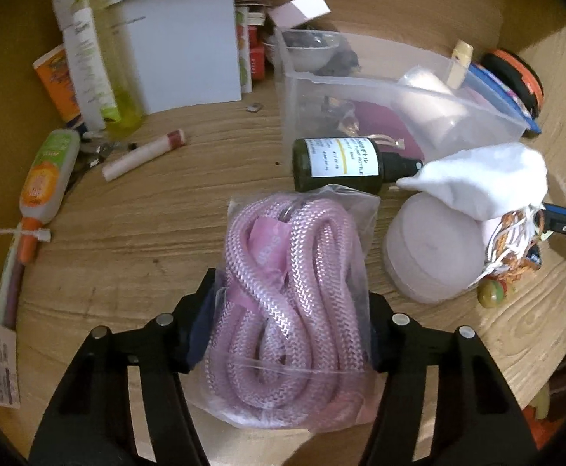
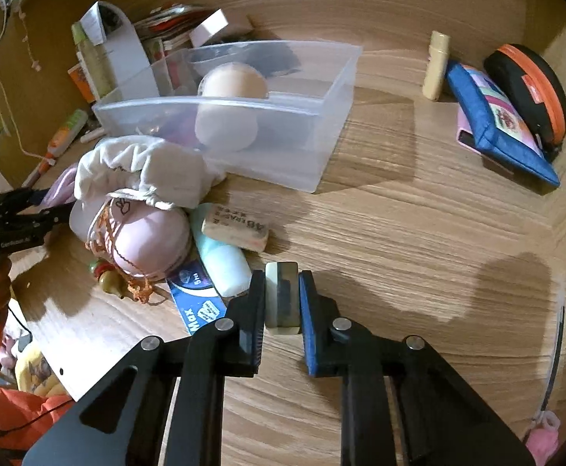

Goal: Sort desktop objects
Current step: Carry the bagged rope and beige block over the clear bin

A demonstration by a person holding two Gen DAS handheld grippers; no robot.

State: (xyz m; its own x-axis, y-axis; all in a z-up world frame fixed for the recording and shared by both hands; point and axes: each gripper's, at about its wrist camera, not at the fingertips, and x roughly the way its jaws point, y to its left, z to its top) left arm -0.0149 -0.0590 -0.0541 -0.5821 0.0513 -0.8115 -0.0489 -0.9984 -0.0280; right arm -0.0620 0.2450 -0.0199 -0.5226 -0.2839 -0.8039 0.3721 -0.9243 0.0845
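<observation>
Both mid-pickup: left claw (image 1: 287, 334) pinching clear bag of coiled pink rope (image 1: 287, 291), right claw (image 2: 282, 303) pinching small pale rectangular eraser block (image 2: 282, 297) above wooden surface (image 2: 419, 233); next, probably carry each to clear plastic bin (image 2: 314, 143).

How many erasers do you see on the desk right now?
2: one eraser clamped in the right gripper; a printed eraser lying beside the pink pouch. Others may hide under clutter.

Left gripper (image 1: 290, 334) clamped wide; right gripper (image 2: 282, 310) pinched narrow.
</observation>
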